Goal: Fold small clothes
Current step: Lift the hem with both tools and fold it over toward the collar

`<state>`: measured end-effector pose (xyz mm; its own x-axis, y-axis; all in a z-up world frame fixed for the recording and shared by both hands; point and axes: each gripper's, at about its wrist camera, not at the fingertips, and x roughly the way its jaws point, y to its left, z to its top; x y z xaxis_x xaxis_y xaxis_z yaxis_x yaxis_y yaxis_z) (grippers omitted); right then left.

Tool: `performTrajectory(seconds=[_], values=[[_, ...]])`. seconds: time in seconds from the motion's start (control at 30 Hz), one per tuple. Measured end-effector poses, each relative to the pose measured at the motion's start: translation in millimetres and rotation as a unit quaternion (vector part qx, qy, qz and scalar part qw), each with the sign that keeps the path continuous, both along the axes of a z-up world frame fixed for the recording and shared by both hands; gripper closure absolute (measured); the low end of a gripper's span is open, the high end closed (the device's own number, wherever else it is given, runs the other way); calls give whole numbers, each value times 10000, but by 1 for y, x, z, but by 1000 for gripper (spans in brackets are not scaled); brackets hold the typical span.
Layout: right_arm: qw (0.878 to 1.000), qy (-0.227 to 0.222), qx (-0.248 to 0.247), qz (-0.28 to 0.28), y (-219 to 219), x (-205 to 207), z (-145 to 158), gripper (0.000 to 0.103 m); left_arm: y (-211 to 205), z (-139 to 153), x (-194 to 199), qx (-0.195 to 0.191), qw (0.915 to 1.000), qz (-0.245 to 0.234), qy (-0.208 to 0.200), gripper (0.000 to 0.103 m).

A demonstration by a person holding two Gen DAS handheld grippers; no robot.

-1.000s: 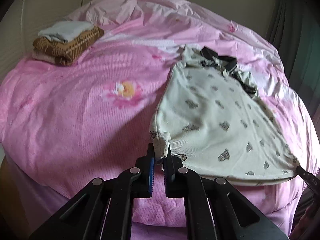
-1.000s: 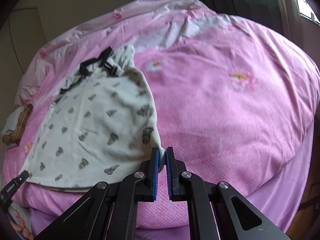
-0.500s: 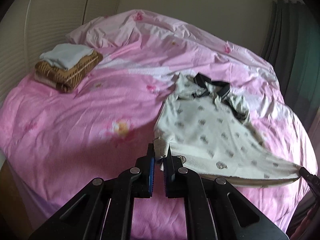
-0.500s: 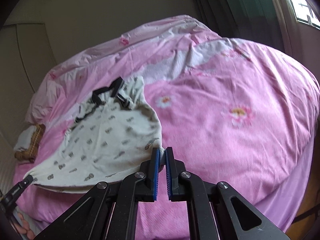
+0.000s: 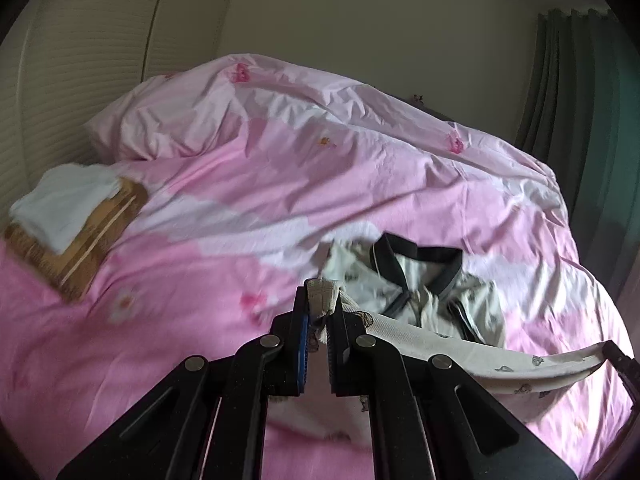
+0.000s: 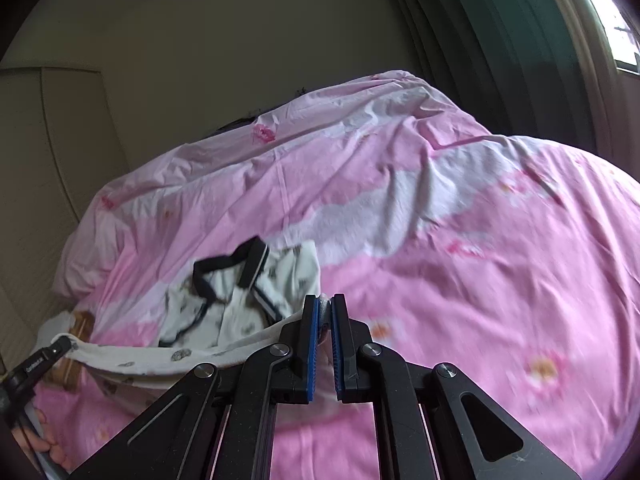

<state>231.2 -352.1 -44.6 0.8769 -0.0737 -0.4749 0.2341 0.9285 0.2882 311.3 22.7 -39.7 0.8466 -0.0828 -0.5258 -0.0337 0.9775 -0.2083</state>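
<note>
A small cream shirt with grey prints and a black collar (image 5: pixel 416 280) lies on the pink bed. Its hem is lifted off the cover and stretched between both grippers. My left gripper (image 5: pixel 319 304) is shut on the hem's left corner. My right gripper (image 6: pixel 325 312) is shut on the other corner; its tip shows at the right edge of the left wrist view (image 5: pixel 620 360). In the right wrist view the shirt (image 6: pixel 240 292) has its collar end resting on the bed and the raised hem sags toward the left gripper (image 6: pixel 44 360). The shirt's lower body hangs hidden under the hem.
A folded stack (image 5: pixel 72 224), white cloth on brown, sits at the bed's far left. A pink pillow and rumpled quilt (image 5: pixel 304 132) fill the head end. Dark green curtains (image 5: pixel 592 128) hang at the right, with a window (image 6: pixel 616 20) beside them. A person's fingers (image 6: pixel 44 448) hold the left gripper.
Both grippers rose and carried the hem toward the collar. The shirt, flat on the bed a second ago, now has its lower half lifted and doubling over the upper half.
</note>
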Motion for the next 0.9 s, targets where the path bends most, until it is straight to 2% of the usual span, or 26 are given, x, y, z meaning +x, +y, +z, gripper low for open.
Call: performTrajectory(seconds=[0.17, 0.4, 0.7, 0.9], values=[[10000, 69, 50, -22, -10, 67, -4, 96, -10, -6, 61, 69, 10000, 47, 55, 93], [9996, 281, 71, -73, -18, 145, -23, 96, -17, -34, 143, 53, 9992, 97, 378, 93], [9980, 633, 41, -41, -23, 208, -57, 96, -26, -80, 204, 164, 9963, 76, 844, 93], [9970, 766, -94, -109, -26, 232, -67, 96, -31, -92, 223, 197, 9947, 37, 1010, 92]])
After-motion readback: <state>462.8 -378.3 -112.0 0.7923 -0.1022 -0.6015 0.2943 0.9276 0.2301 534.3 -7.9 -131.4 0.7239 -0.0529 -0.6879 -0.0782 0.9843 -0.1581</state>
